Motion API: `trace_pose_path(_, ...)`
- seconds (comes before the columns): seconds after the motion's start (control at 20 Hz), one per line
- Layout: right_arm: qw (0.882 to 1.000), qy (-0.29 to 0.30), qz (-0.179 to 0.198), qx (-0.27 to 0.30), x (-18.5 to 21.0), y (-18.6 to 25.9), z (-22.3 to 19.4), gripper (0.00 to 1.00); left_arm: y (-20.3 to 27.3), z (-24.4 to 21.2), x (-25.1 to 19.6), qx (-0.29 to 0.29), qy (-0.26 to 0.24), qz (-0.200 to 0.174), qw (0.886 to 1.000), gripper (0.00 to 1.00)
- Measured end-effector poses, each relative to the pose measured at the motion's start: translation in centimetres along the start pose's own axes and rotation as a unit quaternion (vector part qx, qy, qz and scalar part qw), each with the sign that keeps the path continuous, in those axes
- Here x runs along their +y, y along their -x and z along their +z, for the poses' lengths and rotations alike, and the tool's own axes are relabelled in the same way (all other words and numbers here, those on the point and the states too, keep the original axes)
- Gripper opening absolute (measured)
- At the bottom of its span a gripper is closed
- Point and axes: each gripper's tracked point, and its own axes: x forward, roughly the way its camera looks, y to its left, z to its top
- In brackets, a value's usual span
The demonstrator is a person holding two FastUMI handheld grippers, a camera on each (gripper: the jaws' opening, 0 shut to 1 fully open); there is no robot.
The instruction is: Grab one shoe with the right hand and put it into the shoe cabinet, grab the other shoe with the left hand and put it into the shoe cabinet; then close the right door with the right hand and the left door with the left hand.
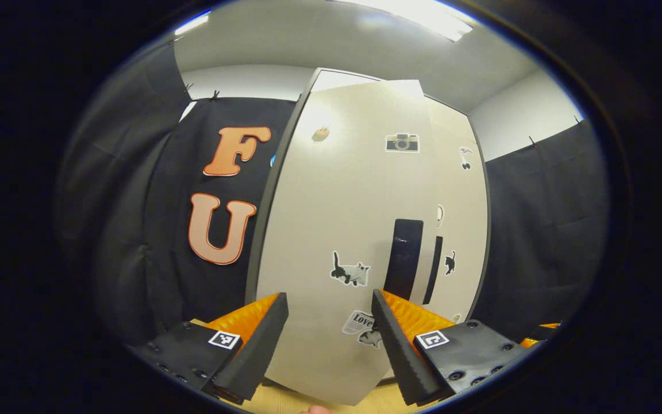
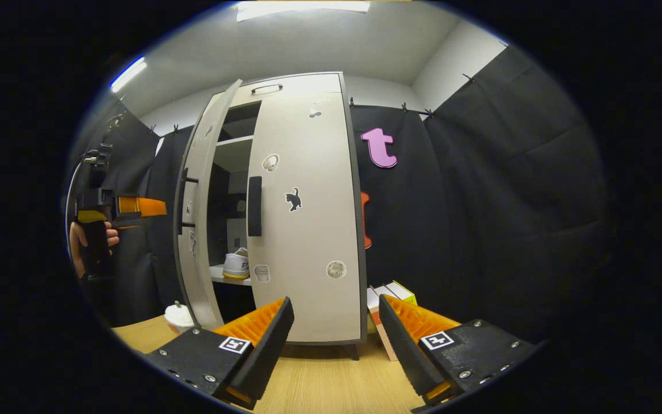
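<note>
The pale shoe cabinet (image 2: 302, 172) stands ahead in the right gripper view. Its right door (image 2: 308, 241) with a black handle (image 2: 254, 206) looks shut, and its left door (image 2: 193, 241) stands ajar. Through the gap, a white shoe (image 2: 237, 265) rests on a shelf. My right gripper (image 2: 335, 302) is open and empty, short of the right door. My left gripper (image 1: 328, 296) is open and empty, close before the outer face of the left door (image 1: 331, 218), whose black handle (image 1: 403, 259) lies up and to the right. A hand holds that left gripper (image 2: 135, 206) left of the cabinet.
Small boxes (image 2: 388, 302) stand on the floor against the cabinet's right side. A white lidded cup (image 2: 179, 316) sits beside the left door's foot. The wooden floor (image 2: 319, 379) runs under both grippers. Black cloth walls close in on both sides.
</note>
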Motion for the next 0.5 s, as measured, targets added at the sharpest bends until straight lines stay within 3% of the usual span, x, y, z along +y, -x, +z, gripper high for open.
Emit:
trace_pose_path(0.15, 1.0, -0.003, -0.008, 0.001, -0.7, -0.1, 0.1, 0.92, -2.1, -0.2, -1.8, 0.0, -0.011, -0.012, 1.0, 0.95)
trace_pose_path(0.2, 1.0, -0.003, -0.011, 0.001, -0.9, 0.0, 0.1, 0.92, -2.4, -0.1, -2.0, -0.002, -0.016, -0.012, 1.0, 0.99)
trace_pose_path(0.3, 1.0, -0.003, -0.016, -0.001, -1.4, 0.2, 0.2, 0.92, -3.6, -0.5, -2.5, 0.003, -0.018, -0.012, 1.0, 0.92)
trace_pose_path(0.35, 1.0, -0.003, -0.019, -0.002, -1.7, 0.2, 0.2, 0.92, -4.1, -0.6, -2.9, 0.005, -0.02, -0.013, 1.0, 0.96)
trace_pose_path(0.5, 1.0, -0.003, -0.026, -0.002, -2.2, 0.0, 0.3, 0.92, -5.8, -1.0, -3.3, 0.009, -0.024, -0.016, 1.0, 0.92)
